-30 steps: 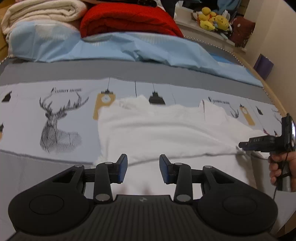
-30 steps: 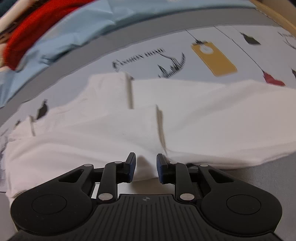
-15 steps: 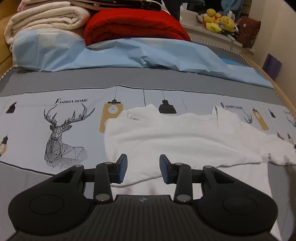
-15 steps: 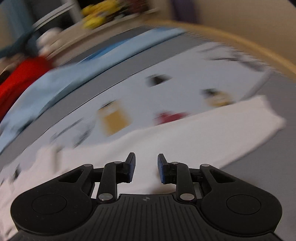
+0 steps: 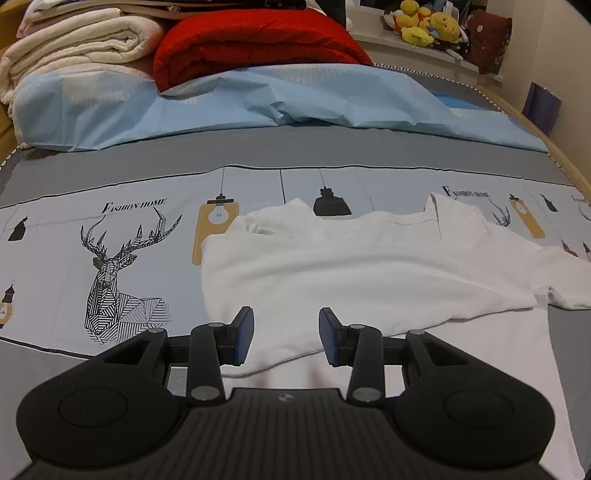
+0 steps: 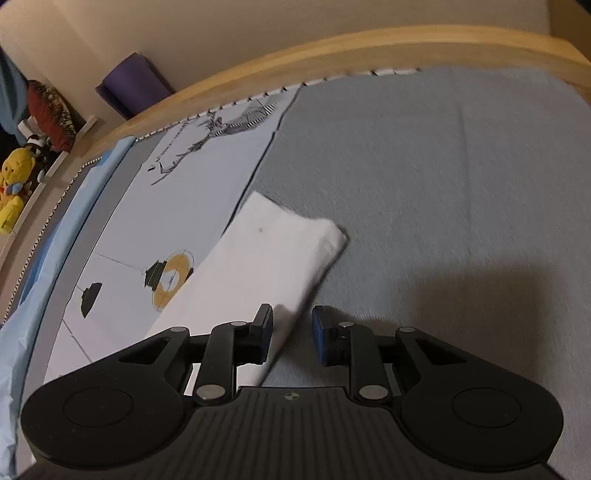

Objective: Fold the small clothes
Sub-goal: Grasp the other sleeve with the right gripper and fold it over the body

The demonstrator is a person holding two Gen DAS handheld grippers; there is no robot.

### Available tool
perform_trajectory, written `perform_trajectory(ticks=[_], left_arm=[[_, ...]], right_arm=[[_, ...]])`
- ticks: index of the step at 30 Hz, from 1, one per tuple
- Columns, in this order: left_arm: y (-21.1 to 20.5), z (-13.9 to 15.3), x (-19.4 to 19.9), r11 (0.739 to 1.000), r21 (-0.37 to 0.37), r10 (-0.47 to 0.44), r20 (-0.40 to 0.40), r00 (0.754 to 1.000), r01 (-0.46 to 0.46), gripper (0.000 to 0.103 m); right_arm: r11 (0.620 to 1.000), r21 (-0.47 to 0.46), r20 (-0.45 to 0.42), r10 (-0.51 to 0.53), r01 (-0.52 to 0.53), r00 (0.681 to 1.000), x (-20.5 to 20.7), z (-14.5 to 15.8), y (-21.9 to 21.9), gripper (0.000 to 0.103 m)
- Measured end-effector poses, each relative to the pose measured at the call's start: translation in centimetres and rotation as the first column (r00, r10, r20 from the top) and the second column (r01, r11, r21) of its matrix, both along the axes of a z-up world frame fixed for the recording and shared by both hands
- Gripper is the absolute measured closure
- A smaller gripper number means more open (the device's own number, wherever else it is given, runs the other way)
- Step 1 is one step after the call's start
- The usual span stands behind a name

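A white shirt lies spread on the printed bedspread, one sleeve folded over its body and the other stretching off to the right. My left gripper hovers over the shirt's near hem, jaws open, nothing between them. In the right wrist view the outstretched white sleeve lies across the grey part of the bedspread. My right gripper is low over the sleeve's near part, jaws open. The sleeve's edge runs under the left finger; the pads do not press on it.
At the head of the bed are a crumpled light blue sheet, a folded red blanket and cream blankets. Yellow plush toys sit on a ledge. A wooden bed rail curves beyond the sleeve, with a purple bag behind it.
My right gripper swept right from the shirt's body to the sleeve's end, rolling as it went; it and the hand left the left wrist view. My left gripper drifted slightly and stayed open.
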State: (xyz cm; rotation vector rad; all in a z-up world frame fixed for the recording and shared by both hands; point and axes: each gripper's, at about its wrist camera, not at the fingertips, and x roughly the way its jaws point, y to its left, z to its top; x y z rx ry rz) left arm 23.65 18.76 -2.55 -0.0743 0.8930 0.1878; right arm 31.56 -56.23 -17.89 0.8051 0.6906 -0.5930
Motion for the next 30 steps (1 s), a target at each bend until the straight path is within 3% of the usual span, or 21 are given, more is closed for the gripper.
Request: perform_trajectory(ticks=[3,8,10,11,16,21,25,30], left_arm=[[0.0,0.0,0.2,1.0,-0.002,0.007,-0.002,1.0,-0.007,0.06],[-0.2,0.0,0.2,1.0,0.01,-0.009,-0.005,1.0,0.009,0.06],[-0.1,0.0,0.2,1.0,0.009,-0.009,-0.005,1.0,0.009,0.06],[-0.1,0.0,0.2,1.0,0.009,-0.009,-0.006,1.0,0.009,0.06],[0.1,0.2,-0.1,1.0,0.007,-0.013,-0.001,1.0,0.013,0.06],[0.1,0.4,-0.3,1.0,-0.002,-0.018,0.004,1.0,0.018,0.06],[0.2,0.9,-0.6,1.0,-0.009,-0.027,0.011,1.0,0.027,0.06],[1.6,1.5,-1.2,1.0,-0.03,0.004,0.016,1.0,-0.004,0.06]], right_arm=[[0.999,-0.026,0.001,0.028,-0.028,1.0,0.9,-0.1,0.4,0.06],[0.994,-0.087,-0.007,0.057,-0.058,0.998,2.0,0.1,1.1,0.06],[0.991,-0.111,-0.006,0.069,-0.07,0.998,2.3,0.2,1.4,0.078],[0.991,-0.113,-0.006,0.077,-0.077,0.997,2.4,0.1,1.5,0.096],[0.986,-0.15,0.036,0.081,-0.075,0.996,2.6,1.3,2.6,0.098],[0.962,-0.242,0.125,0.164,-0.131,0.978,3.5,5.4,6.0,0.099],[0.891,-0.367,0.18,0.349,-0.266,0.92,4.3,9.2,12.2,0.099],[0.736,-0.486,0.178,0.61,-0.471,0.772,4.3,12.5,23.3,0.099]])
